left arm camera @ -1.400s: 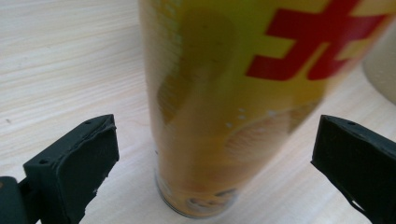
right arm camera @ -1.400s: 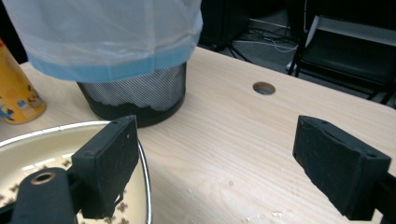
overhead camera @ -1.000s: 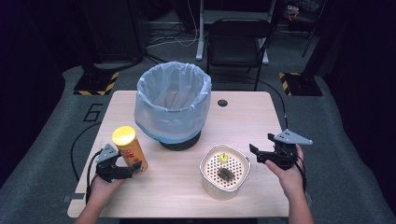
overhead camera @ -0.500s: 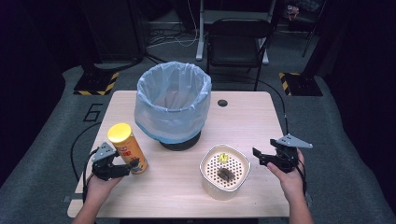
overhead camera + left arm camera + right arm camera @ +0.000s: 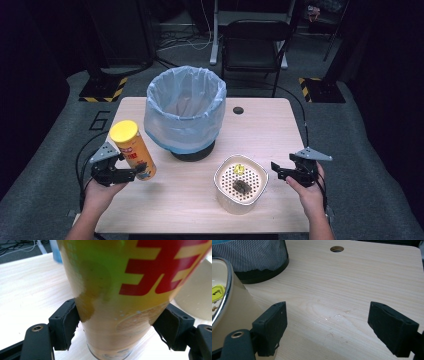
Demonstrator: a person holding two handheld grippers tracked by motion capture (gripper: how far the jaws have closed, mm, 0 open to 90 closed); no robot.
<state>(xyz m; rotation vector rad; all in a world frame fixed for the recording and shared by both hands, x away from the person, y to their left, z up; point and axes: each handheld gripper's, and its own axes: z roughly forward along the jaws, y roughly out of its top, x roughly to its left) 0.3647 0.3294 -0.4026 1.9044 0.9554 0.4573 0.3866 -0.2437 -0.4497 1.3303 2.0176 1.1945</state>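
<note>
A tall yellow chip can (image 5: 134, 152) with a yellow cap hangs over the table's left side, its top leaning left. My left gripper (image 5: 136, 171) is shut on its lower part. In the left gripper view both pads press the can (image 5: 120, 285) just above its base, which is off the wood. My right gripper (image 5: 276, 170) stands open at the right, low over the table, beside a cream container (image 5: 222, 192) with a perforated lid. In the right gripper view the jaws of the gripper (image 5: 328, 322) are wide apart over bare wood, with the container (image 5: 234, 307) at their left.
A bin lined with a pale blue bag (image 5: 185, 107) stands at the table's middle back; its black mesh base (image 5: 257, 255) is near the container. A cable hole (image 5: 238, 110) lies right of it. A dark chair (image 5: 255, 40) stands behind the table.
The left gripper has risen with the can, which has left the table and tipped to the left. The right gripper has sunk a little toward the table beside the container.
</note>
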